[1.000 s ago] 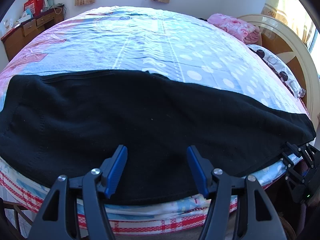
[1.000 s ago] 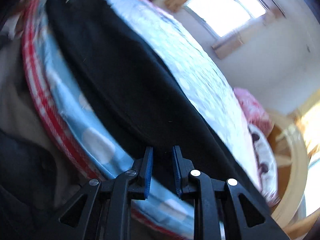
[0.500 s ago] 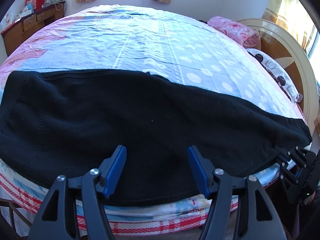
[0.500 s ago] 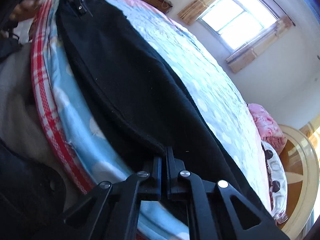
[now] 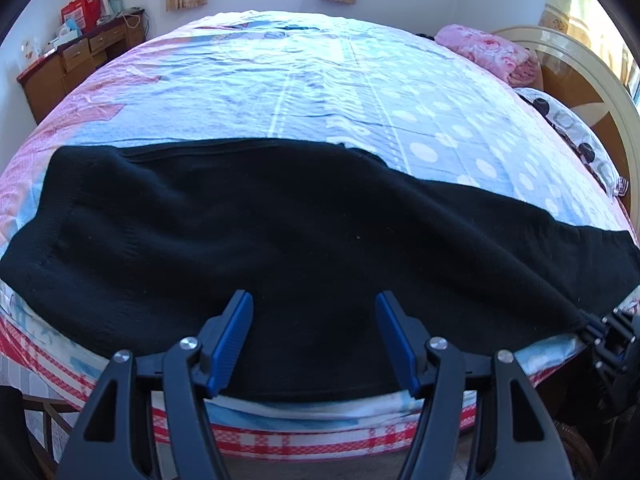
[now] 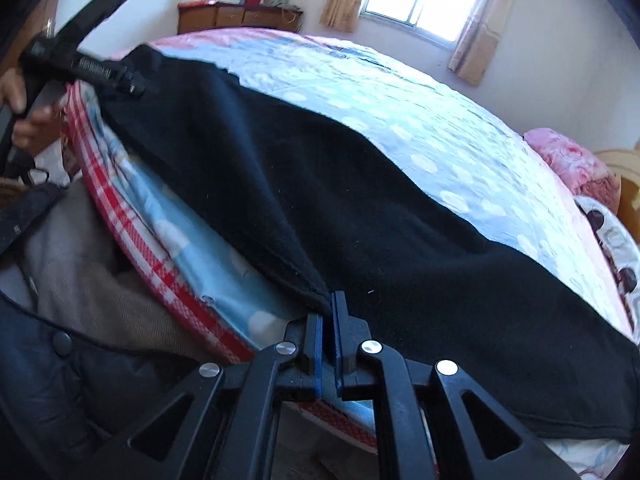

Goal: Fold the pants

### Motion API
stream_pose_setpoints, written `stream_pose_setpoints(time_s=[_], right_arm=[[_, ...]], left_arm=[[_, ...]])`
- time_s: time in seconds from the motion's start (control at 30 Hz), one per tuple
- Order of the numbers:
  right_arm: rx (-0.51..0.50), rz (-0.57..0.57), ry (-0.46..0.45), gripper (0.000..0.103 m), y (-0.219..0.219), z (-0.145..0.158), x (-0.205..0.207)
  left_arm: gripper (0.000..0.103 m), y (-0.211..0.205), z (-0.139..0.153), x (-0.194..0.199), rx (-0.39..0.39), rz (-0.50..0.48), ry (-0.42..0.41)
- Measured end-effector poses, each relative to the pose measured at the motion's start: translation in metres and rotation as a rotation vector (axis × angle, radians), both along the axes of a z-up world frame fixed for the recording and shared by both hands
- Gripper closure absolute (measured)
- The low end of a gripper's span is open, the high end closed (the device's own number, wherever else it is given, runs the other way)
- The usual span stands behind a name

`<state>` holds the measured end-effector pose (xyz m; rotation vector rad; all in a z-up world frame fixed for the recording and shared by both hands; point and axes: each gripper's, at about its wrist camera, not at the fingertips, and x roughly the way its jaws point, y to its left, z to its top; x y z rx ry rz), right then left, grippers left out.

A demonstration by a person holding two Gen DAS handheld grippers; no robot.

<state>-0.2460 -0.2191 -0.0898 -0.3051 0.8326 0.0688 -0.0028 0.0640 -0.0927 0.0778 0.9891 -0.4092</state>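
Black pants lie spread across the near edge of a bed covered in a blue and pink sheet. The left tongs hover spread wide above the fabric, gripping nothing. The right tongs are clenched on the pants' near edge.

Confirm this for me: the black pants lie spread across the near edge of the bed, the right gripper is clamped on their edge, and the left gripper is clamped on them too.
Not quite. The left gripper is open, its blue pads apart above the black pants, gripping nothing, as the left wrist view shows. The rest holds: the pants lie spread along the near edge of the bed, and the right gripper is shut on their edge.
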Motion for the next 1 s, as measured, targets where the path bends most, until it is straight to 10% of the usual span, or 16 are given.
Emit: stream_pose_setpoints(time_s=[0.13,0.27,0.6,0.77,0.93,1.0], right_arm=[[0.224,-0.008,-0.04,0.089,-0.022,0.032,-0.011],[0.647,-0.001,-0.214,0.046,-0.057,0.071,-0.018],[0.539,-0.061,0.08,0.049,-0.012,0.016,0.119],[0.544,-0.276,-0.032,0.055,-0.044,0.025,0.129],[1.02,0.009,0.054,0.054,-0.02,0.051,0.177],[1.132,0.103,0.139,0.054,0.008,0.049,0.215]], left_arm=[[0.037,0.011,0.006,0.002,0.025,0.021,-0.027],[0.037,0.022,0.008,0.013,0.03,0.066,-0.034],[0.039,0.04,0.001,0.017,0.083,0.068,-0.079],[0.044,0.062,0.019,0.022,0.048,0.124,-0.081],[0.037,0.065,0.042,0.028,0.096,0.202,-0.291],[0.037,0.069,0.03,0.04,0.123,0.235,-0.244]])
